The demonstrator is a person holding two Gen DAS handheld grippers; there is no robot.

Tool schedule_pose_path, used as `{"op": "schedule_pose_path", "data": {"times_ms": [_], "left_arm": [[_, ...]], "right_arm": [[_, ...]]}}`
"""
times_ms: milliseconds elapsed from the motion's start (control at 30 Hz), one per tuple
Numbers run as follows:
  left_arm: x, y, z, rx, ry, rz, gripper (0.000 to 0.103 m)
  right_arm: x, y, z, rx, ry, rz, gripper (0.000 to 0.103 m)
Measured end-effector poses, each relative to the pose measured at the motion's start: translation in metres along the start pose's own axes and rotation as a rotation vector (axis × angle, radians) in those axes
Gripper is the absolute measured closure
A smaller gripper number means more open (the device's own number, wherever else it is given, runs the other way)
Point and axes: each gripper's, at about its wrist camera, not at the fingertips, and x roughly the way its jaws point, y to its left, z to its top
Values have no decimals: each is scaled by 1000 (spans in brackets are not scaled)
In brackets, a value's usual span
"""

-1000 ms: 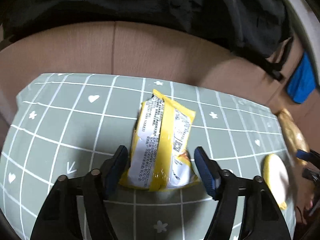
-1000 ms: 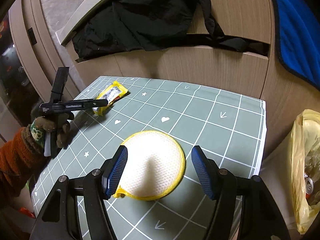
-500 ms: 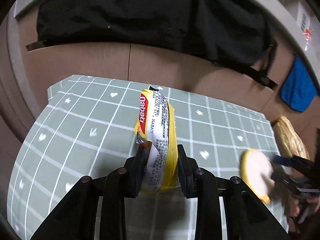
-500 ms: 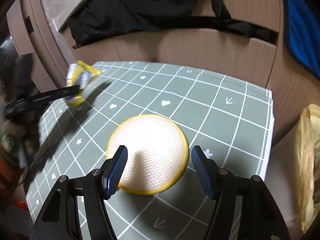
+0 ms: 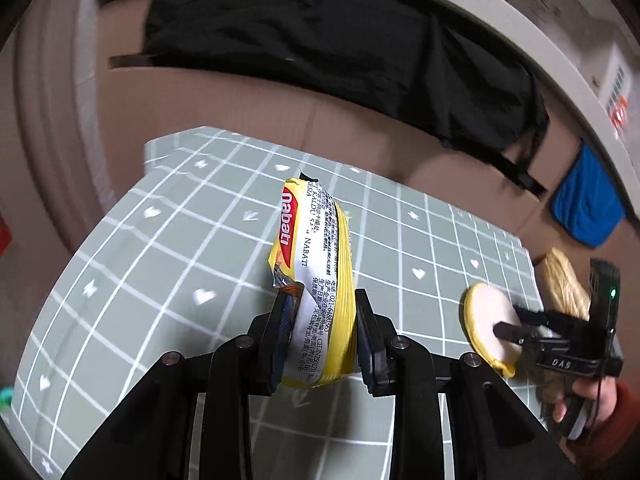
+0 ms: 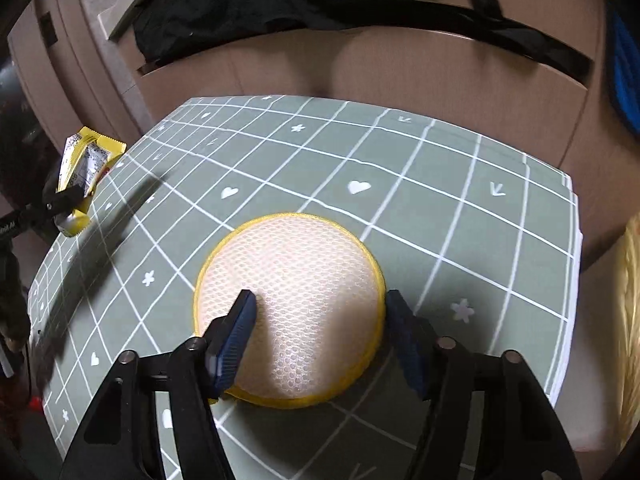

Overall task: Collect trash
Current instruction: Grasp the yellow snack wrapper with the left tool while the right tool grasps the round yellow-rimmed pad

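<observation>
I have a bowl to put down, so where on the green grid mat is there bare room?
Bare mat runs along the far edge by the wooden panel and over the right side beyond the round yellow-rimmed mesh pad. The near middle is crowded: the right tongs are closing around that pad.

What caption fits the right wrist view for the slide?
Right gripper closing around a round yellow-rimmed mesh pad on the green grid mat, snack wrapper held aloft at far left.

Right gripper jaws closing around round yellow-rimmed white mesh pad on grey-green grid mat; far left, yellow snack wrapper held aloft.
</observation>
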Motion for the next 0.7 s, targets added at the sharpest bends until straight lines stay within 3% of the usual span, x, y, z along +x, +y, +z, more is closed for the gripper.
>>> {"op": "schedule_pose_path", "data": {"times_ms": [133,400,700], "left_arm": [[-14,16,-5,-38,-26,4,72],[-44,26,-28,-84,-64,-19,72],[-72,32,-51,-100,-83,-35,72]], "right_arm": [[-6,9,5,-22,-6,-13,87],[-52,65,17,-174,-120,34,91],[-69,153,1,-389,-148,111,91]]}}
